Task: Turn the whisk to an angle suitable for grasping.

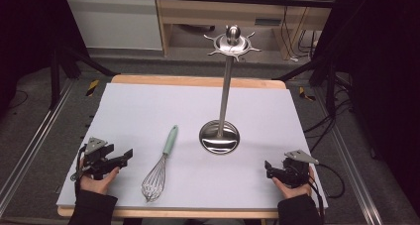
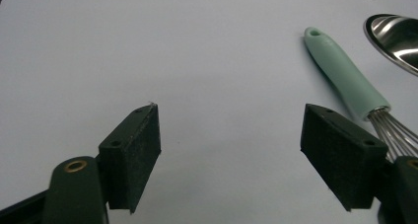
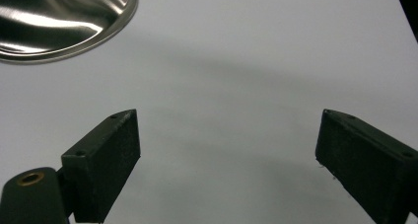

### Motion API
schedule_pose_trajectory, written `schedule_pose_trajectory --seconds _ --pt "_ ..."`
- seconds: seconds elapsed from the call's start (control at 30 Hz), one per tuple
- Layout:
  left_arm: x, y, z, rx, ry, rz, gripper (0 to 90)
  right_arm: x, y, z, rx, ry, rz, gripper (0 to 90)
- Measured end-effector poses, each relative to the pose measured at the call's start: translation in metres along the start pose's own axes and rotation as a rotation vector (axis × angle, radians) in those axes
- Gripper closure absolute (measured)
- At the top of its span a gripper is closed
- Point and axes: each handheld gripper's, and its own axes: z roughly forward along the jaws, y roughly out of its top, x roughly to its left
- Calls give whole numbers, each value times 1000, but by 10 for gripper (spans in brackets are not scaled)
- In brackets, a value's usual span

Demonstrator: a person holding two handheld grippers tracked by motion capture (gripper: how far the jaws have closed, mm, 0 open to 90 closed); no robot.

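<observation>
A whisk (image 1: 160, 166) with a mint-green handle (image 2: 345, 79) and steel wires lies on the white table top, handle pointing away from me. A steel utensil stand (image 1: 224, 93) rises right of it, with a round base (image 1: 219, 137) and a ring of hooks at its top. My left gripper (image 1: 128, 156) rests at the table's front left, open, nothing between its jaws; the whisk lies just to its right. My right gripper (image 1: 268, 166) rests at the front right, open and empty, with the stand's base (image 3: 59, 21) ahead to its left.
The white table (image 1: 148, 106) has a wooden edge at back and front. Dark frame rails run along both sides. A wooden cabinet and cables stand on the floor behind the table.
</observation>
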Motion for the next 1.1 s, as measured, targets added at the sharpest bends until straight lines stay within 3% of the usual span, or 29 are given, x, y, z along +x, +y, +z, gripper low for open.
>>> schedule_pose_trajectory --seconds 0.43,0.73,1.1 --pt "-17 11 -3 -9 -45 48 238 3 -3 -1 13 9 -10 176" --pt "-27 19 -2 0 -65 93 246 9 -5 -4 13 12 -38 202" --pt "-42 31 2 28 -92 128 245 11 -5 -4 16 22 -35 218"
